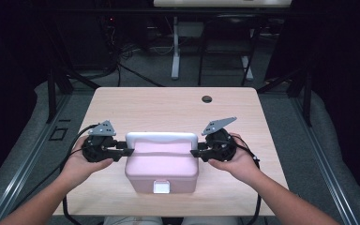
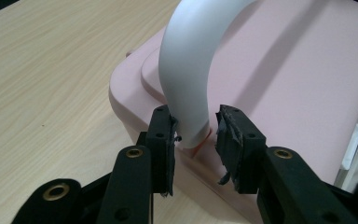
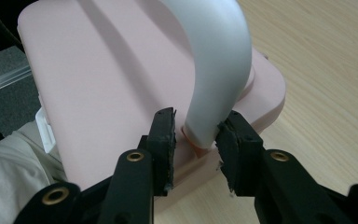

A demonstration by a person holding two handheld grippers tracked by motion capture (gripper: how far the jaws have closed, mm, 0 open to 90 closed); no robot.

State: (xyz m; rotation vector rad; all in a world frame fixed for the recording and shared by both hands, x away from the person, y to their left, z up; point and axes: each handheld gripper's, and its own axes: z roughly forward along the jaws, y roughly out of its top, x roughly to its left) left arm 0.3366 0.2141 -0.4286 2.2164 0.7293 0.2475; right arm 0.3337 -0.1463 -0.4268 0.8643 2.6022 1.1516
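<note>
A pink lidded box (image 1: pixel 161 164) stands at the table's near middle, with a white arched handle (image 1: pixel 161 137) along its far top edge and a white latch (image 1: pixel 161 187) on its front. My left gripper (image 1: pixel 126 151) is at the box's left end. In the left gripper view, its jaws (image 2: pixel 196 135) straddle the foot of the handle (image 2: pixel 186 70); one pad touches it and a small gap shows at the other. My right gripper (image 1: pixel 196 153) is at the right end. There its jaws (image 3: pixel 196 135) straddle the handle's other foot (image 3: pixel 219 60), again with a gap on one side.
The light wooden table (image 1: pixel 168 108) has a cable hole (image 1: pixel 206 99) near its far edge. Black frame posts stand to either side, and a white desk leg (image 1: pixel 175 51) stands beyond. The person's light clothing (image 3: pixel 9 172) lies just behind the box's near side.
</note>
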